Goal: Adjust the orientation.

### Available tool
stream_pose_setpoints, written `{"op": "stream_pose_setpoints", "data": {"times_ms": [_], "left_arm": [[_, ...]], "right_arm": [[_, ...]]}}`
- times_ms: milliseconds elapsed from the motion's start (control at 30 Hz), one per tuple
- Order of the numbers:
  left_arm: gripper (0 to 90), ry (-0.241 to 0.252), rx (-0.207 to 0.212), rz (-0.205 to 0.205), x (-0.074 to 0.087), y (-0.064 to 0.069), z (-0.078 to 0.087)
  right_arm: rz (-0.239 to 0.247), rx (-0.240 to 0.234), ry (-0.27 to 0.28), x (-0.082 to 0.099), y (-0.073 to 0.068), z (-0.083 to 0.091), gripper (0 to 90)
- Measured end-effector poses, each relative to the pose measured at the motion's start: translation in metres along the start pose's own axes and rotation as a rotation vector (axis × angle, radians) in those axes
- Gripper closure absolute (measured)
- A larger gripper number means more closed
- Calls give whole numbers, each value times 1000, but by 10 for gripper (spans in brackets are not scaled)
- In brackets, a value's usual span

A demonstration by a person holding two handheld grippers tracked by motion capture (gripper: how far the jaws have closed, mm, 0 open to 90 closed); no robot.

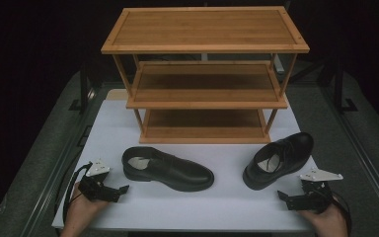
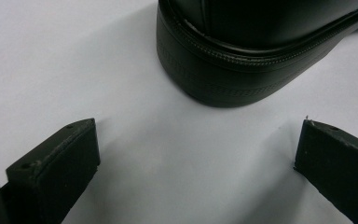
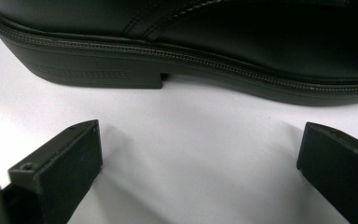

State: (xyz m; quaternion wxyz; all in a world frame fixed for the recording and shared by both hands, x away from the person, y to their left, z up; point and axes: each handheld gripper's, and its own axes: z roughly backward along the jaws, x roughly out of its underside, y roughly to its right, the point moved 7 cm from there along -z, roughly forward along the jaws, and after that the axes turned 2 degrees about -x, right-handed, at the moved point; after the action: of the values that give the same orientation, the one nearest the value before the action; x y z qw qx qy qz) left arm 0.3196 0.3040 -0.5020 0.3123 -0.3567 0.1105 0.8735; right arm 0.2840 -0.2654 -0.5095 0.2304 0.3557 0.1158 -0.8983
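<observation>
High view: left shoe [image 1: 168, 170] and right shoe [image 1: 279, 159] on white board [image 1: 197, 207] before wooden rack [image 1: 205, 74]; left gripper [image 1: 121, 190] and right gripper [image 1: 282, 196] near, apart from them.
Left gripper view: jaws wide, empty — heel ahead.
Right gripper view: jaws wide, empty — shoe side ahead.

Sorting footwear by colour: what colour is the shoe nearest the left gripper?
Black, with a pale insole; the shoe shows best in the high view.
</observation>
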Motion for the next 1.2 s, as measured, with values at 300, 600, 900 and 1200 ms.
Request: {"op": "stream_pose_setpoints", "data": {"times_ms": [300, 600, 900, 1200], "left_arm": [[1, 8, 6, 14, 0, -2, 2], [312, 76, 24, 38, -3, -6, 21], [900, 103, 69, 52, -24, -25, 30], [900, 108, 99, 67, -53, -47, -1]], "right_arm": [[0, 1, 1, 0, 0, 0, 0], [0, 2, 2, 0, 0, 0, 0], [3, 1, 4, 0, 0, 0, 0], [4, 1, 5, 0, 0, 0, 0]]}}
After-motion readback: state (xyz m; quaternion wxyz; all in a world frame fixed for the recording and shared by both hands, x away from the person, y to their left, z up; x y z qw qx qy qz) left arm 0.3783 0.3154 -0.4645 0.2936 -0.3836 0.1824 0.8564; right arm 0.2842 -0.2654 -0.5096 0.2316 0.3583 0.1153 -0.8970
